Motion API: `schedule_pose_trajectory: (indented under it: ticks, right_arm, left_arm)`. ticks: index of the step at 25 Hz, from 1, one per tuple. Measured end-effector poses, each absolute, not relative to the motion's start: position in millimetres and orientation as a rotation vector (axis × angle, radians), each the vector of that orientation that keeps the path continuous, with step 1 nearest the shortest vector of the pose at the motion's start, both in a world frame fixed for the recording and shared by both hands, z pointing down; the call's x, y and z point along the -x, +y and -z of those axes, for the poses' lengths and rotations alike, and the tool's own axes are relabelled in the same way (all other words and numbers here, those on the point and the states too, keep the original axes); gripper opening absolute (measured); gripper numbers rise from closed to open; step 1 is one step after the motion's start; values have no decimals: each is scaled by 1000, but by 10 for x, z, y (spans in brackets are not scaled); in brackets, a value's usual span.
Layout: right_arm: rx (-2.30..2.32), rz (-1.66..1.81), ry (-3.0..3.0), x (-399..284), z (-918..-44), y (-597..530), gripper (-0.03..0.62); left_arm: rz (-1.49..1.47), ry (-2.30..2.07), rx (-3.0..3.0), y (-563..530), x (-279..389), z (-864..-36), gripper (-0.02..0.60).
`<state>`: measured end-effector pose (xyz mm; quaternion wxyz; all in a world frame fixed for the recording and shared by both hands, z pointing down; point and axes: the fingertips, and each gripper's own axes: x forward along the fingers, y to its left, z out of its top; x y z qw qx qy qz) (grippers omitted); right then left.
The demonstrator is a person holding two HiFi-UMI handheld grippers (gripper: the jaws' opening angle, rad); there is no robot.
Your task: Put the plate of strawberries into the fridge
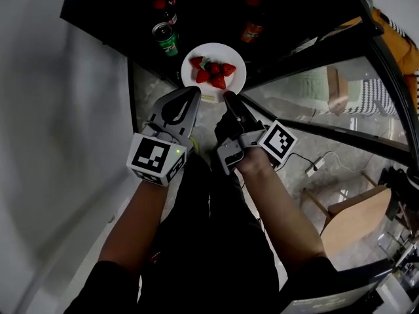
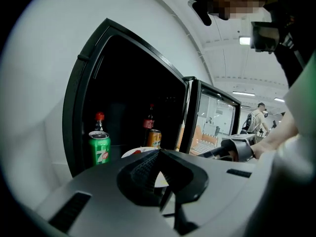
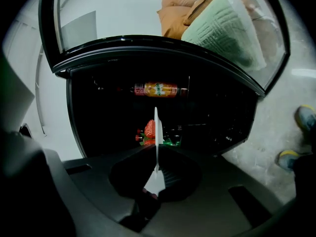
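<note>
- My left gripper [image 1: 194, 93] is grey moulded plastic with ribbed black pads. It is pinched onto the near rim of the plate [image 1: 234, 77] at its left, and a white sliver of rim shows in the narrow slot between the pads.
- My right gripper [image 1: 229, 97] is darker and rolled onto its side, clamped tight on the near rim at its right. In its own view the thin plate stands edge-on like a blade between the jaws.
- The plate is round, smooth and glossy white, carried between both grippers at the open mouth of the fridge [image 1: 98, 8]. I cannot tell whether it rests on a shelf.
- On it sits a cluster of strawberries [image 1: 213, 72], red and pitted, with green leafy caps.
- Just beyond, inside the matt black cavity, a green metal can [image 1: 165, 38] stands upright with its silver top showing. A red-capped bottle [image 1: 167, 8] stands behind it.
- Further right are an orange can [image 2: 154, 138] and an orange-labelled bottle [image 3: 158, 89].
- The black-framed glass door [image 1: 288, 100] hangs open on the right, above a pale veined stone floor [image 1: 340, 169].
</note>
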<state>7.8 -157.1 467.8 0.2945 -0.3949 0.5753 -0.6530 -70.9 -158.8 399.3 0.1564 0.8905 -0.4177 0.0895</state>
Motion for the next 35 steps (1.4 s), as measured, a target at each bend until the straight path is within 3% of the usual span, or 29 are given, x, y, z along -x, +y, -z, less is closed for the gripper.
schedule_pose_trajectory:
  ticks: [21,35]
  right_arm:
    - [1131,1702,1445,-71,-5439,-2346,18]
    - [1146,1693,1395,-67,-5418,-2424,18]
  left_arm:
    - [-262,-1251,-2533,-2211,801,-4637,-14]
    - [-254,-1261,-2488,-2009,828,-4619,-14]
